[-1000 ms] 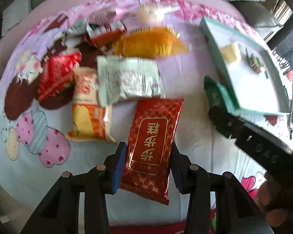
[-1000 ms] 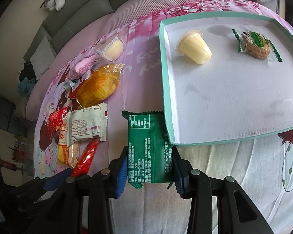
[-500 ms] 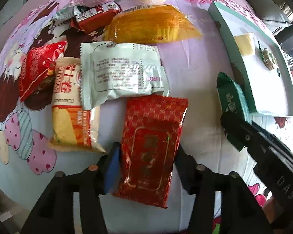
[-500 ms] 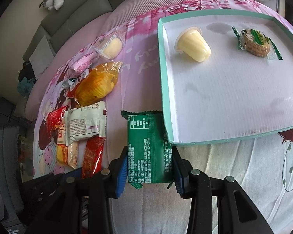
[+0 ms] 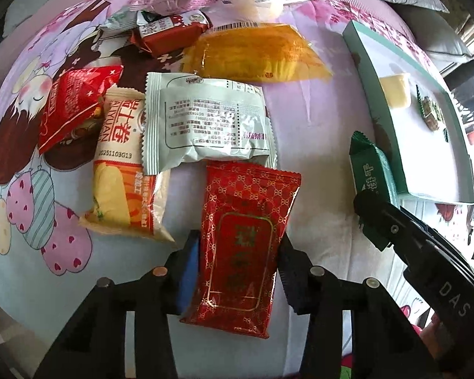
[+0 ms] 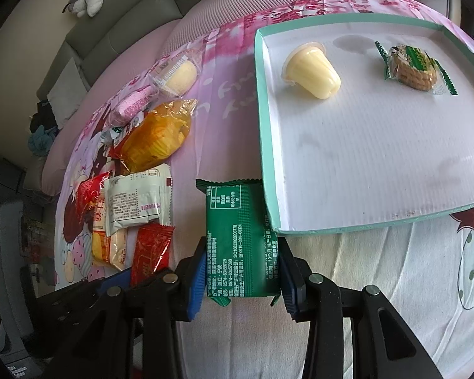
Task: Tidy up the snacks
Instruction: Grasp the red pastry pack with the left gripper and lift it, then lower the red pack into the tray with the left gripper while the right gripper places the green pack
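Note:
A red packet with gold print (image 5: 246,221) lies on the cartoon cloth between the jaws of my left gripper (image 5: 238,268). Those jaws are closing, and both pads touch the packet's sides. My right gripper (image 6: 241,271) is shut on a green packet (image 6: 237,230), whose far end rests against the near left corner of the teal-rimmed white tray (image 6: 267,145). In the tray lie a yellow jelly cup (image 6: 312,71) and a green-wrapped cookie (image 6: 414,68). The left wrist view shows the right gripper (image 5: 376,218) with the green packet (image 5: 371,170) at the right.
Left of the tray is a pile of snacks: a white packet (image 5: 205,126), a yellow-orange roll packet (image 5: 123,170), a small red bag (image 5: 72,104), an orange bag (image 5: 252,53) and a brown-red packet (image 5: 170,31). Grey sofa cushions (image 6: 126,15) stand behind.
The red packet has come down from a tilted, raised hold to lie near the white packet. The left jaws widened around it, then narrowed again. The right gripper and green packet stayed still.

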The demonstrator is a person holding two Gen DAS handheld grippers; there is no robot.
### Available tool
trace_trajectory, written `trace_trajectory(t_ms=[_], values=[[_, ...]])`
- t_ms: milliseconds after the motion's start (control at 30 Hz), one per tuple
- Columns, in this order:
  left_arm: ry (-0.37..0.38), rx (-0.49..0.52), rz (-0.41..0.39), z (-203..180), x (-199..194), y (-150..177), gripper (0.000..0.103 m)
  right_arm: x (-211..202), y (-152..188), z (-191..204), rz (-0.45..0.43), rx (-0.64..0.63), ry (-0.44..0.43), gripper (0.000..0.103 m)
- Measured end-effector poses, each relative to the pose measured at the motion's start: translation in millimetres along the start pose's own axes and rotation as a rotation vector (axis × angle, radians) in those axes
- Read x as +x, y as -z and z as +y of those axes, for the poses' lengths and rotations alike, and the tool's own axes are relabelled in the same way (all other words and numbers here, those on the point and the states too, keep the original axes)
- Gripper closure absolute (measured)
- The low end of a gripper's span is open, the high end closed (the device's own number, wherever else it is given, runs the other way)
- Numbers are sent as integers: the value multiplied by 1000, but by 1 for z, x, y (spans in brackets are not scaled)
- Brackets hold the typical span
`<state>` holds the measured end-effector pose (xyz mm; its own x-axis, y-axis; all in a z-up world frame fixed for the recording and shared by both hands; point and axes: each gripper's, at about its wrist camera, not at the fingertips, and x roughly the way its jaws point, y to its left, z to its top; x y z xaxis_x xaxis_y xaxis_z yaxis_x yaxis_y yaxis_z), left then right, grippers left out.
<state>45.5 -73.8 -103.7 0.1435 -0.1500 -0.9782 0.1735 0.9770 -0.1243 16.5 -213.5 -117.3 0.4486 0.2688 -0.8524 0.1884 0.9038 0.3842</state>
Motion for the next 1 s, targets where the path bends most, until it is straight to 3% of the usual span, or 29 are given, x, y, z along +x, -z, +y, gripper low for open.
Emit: trace_trajectory(t_ms=[200, 467, 567, 767, 900, 1000], values=[[30, -50, -37, 17, -24, 16, 56, -6, 0, 2, -16, -4, -11, 60], [68, -40, -118, 27, -52, 23, 56, -17, -2, 9, -68, -30, -36, 60], [76, -42, -167, 29, -71, 23, 56, -25, -4, 10, -108, -34, -57, 60], [101, -52, -263, 23, -91, 8, 56, -57, -13, 7, -269, -40, -45, 60], [131, -37, -282, 3, -82, -19, 56, -67, -26, -11, -319, 30, -1, 61], [161, -6, -288, -19, -77, -34, 56, -77, -36, -34, -366, 109, 93, 61]])
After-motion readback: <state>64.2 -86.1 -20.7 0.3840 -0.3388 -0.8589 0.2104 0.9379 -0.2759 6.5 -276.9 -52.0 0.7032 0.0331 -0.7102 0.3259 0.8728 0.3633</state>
